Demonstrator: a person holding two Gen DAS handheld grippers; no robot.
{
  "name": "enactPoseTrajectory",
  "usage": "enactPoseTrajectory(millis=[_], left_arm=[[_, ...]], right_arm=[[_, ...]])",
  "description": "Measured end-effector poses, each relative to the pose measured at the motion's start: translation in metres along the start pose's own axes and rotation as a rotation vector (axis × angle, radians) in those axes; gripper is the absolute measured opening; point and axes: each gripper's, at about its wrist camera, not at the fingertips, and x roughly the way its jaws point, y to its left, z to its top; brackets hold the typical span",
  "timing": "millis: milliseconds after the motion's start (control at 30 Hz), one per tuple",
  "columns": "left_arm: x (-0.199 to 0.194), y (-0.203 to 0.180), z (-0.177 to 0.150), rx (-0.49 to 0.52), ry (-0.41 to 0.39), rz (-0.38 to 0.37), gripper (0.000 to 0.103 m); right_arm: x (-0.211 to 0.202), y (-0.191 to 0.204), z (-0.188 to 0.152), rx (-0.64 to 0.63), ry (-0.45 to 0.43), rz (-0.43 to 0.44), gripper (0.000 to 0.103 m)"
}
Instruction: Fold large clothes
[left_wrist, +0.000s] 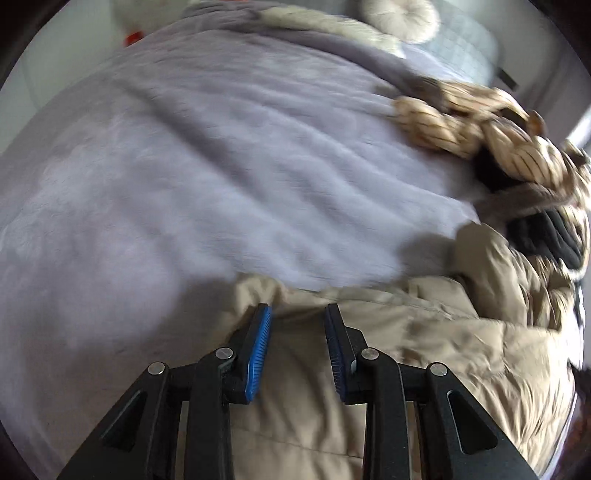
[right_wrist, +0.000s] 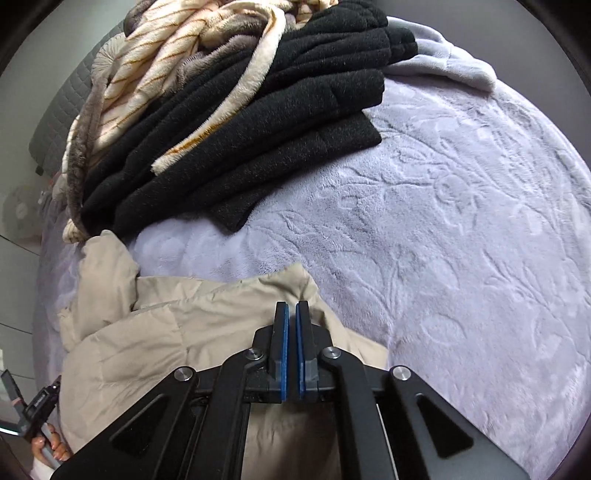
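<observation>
Your right gripper (right_wrist: 291, 308) points steeply down, its blue-padded jaws drawn almost together with only a thin slit between them. Whether any cloth is pinched in that slit you cannot tell from the right wrist view; the tips sit right over the top edge of the beige quilted puffer jacket (right_wrist: 155, 332). That jacket lies spread beneath the gripper on the pale lavender embossed plush blanket (right_wrist: 461, 240), which covers the bed and fills the right side of the view. Beyond the jacket rests a stack of folded black knit garments (right_wrist: 295, 122), and over that stack, to its left, lies a cream fleece with thin brown stripes (right_wrist: 177, 66). At the lower left edge a hand (right_wrist: 51, 448) grips the handle of the other tool.

Your left gripper (left_wrist: 297, 314) has its jaws parted a moderate way, nothing between the pads, and it hangs over the same jacket (left_wrist: 424, 350) close to its upper edge. The picture from the left wrist is smeared. Past the jacket the blanket (left_wrist: 221, 166) stretches away; at the right lies the striped fleece (left_wrist: 461, 125) with dark cloth beneath it, and at the top a fluffy white round cushion (left_wrist: 399, 18).
</observation>
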Motion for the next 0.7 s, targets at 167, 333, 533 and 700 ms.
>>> enactPoseTrajectory(millis=[167, 333, 533, 700], left_arm=[[-0.031, 0.005, -0.003, 0.006, 0.003, 0.028, 0.032], [-0.069, -0.01, -0.039, 0.095, 0.051, 0.009, 0.032], [-0.096, -0.029, -0.109, 0.15, 0.149, -0.033, 0.032], [-0.109, -0.032, -0.153, 0.133, 0.202, -0.037, 0.032]], right_arm=[[-0.054, -0.002, -0.025, 0.002, -0.002, 0.04, 0.01], [-0.09, 0.011, -0.069, -0.015, 0.015, 0.06, 0.039], [-0.101, 0.019, -0.124, -0.013, 0.086, 0.1, 0.04], [-0.101, 0.021, -0.16, -0.006, 0.154, 0.115, 0.045]])
